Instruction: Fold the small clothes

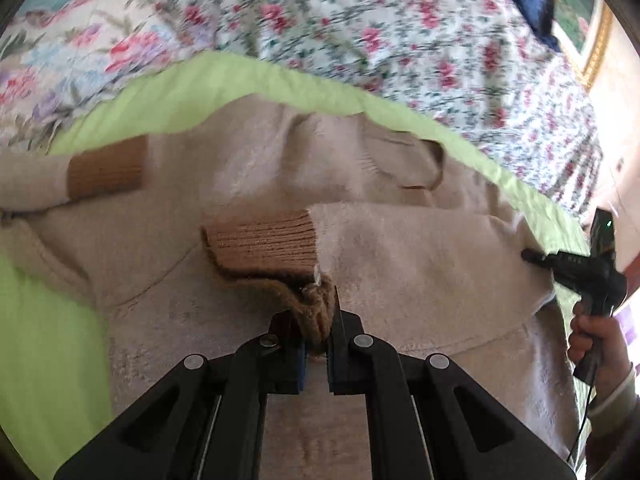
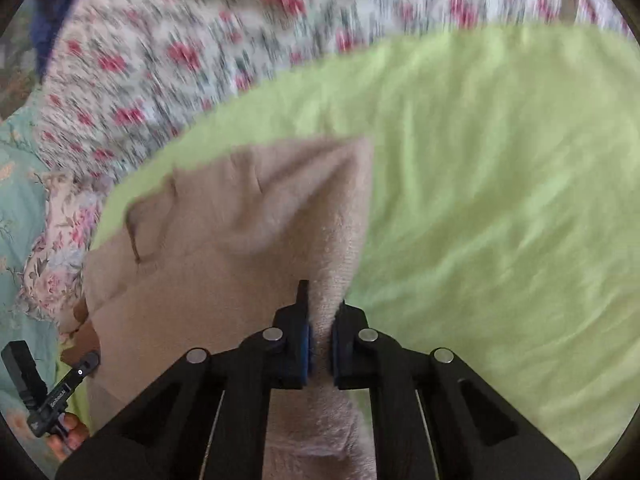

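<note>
Soft, even daylight with glare blown out beyond the green sheet [image 1: 224, 92], motion blur smearing the floral bedspread [image 2: 208, 40] above it in both views, fisheye bending and dark vignetted corners.

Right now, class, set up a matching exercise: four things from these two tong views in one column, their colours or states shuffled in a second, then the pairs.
Things:
1. sweater
2. cuffs
3. mat
4. left tongs

Descriptions:
A. lime green
B. beige, fuzzy
C. shut on brown ribbed knit
D. brown, ribbed

Pairs: 1-B, 2-D, 3-A, 4-C
</note>
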